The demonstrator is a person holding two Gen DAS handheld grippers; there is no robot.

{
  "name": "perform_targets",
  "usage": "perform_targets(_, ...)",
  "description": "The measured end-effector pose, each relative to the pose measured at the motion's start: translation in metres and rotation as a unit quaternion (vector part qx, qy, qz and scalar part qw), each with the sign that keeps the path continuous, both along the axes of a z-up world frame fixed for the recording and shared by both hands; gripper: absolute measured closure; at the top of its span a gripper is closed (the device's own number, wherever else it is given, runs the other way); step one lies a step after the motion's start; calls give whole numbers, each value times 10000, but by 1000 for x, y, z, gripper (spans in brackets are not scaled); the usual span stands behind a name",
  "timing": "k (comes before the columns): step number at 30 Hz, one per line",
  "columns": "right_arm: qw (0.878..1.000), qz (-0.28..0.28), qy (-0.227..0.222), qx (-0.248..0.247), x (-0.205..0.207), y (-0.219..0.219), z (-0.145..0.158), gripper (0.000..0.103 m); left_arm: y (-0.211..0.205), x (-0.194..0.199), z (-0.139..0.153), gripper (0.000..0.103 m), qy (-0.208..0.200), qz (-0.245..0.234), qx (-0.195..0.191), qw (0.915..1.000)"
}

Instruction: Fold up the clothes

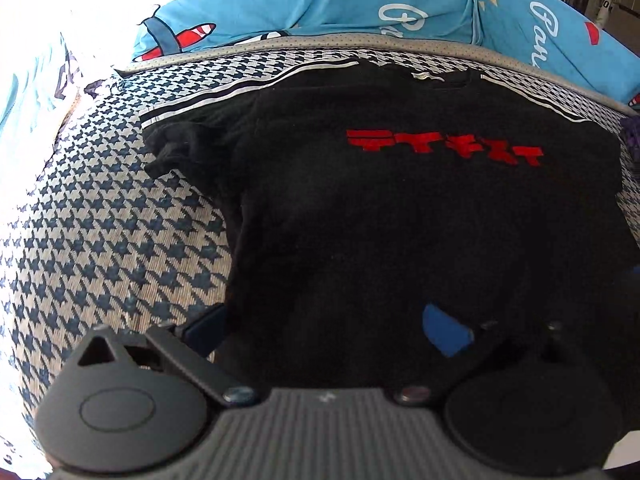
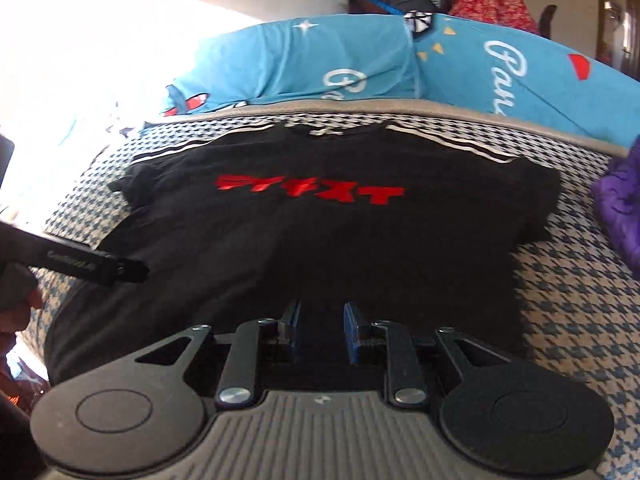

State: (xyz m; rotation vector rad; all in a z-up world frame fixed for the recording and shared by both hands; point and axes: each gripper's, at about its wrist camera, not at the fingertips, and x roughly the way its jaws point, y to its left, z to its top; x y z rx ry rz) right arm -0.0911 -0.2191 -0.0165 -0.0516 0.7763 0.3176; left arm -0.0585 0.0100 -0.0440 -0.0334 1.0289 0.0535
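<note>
A black T-shirt (image 1: 380, 208) with a red print (image 1: 444, 146) and white shoulder stripes lies flat, front up, on a blue-and-white houndstooth mat (image 1: 104, 232). Its collar points away from me. My left gripper (image 1: 324, 328) is open wide at the shirt's near left hem, with one finger off the cloth over the mat and the blue pad (image 1: 446, 330) over the fabric. In the right wrist view, the T-shirt (image 2: 320, 240) fills the middle. My right gripper (image 2: 322, 330) hovers over its near hem with a narrow gap between the blue pads, nothing visibly pinched. The left gripper's finger (image 2: 124, 272) shows at the shirt's left edge.
Blue printed pillows (image 2: 360, 68) lie along the far edge of the mat. A purple cloth (image 2: 620, 208) sits at the right side. Bare mat (image 2: 580, 312) shows right of the shirt. A hand (image 2: 16, 296) appears at the left edge. The far left is overexposed.
</note>
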Motion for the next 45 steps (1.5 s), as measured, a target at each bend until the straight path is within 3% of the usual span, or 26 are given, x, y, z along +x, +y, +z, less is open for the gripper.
perform_targets(5, 9973, -732, 31, 108, 14, -58, 3, 76, -9, 3, -6, 0, 36, -74, 174, 9998)
perform_targets(10, 9930, -1116, 220, 320, 27, -96, -3, 74, -15, 8, -10, 0, 56, -75, 251, 9996)
perform_targets(18, 9871, -1354, 644, 565, 45, -115, -23, 71, -17, 14, -13, 0, 45, 31, 272, 9996)
perform_targets(21, 9884, -1305, 561, 544, 46, -113, -25, 70, -13, 14, -14, 0, 31, 119, 313, 9994)
perform_targets(22, 9894, -1259, 526, 496, 46, -111, -25, 72, -12, 13, -14, 0, 26, 154, 329, 9993)
perform_targets(23, 9904, -1211, 495, 446, 46, -109, -26, 85, -10, 13, -14, 0, 20, 189, 345, 9992)
perform_targets(25, 9917, -1130, 485, 380, 46, -107, -27, 98, -7, 12, -14, 0, 9, 259, 377, 9990)
perform_targets(33, 9848, -1652, 366, 391, 43, -127, -15, 102, 6, 7, -14, 0, -29, 525, 545, 9971)
perform_targets(38, 9848, -1667, 462, 146, 44, -119, -24, 101, 13, 1, -13, 0, -21, 663, 671, 9955)
perform_targets(45, 9706, -1883, 960, 1148, 31, -146, -19, 90, 19, -13, -9, 0, 44, 643, 508, 9966)
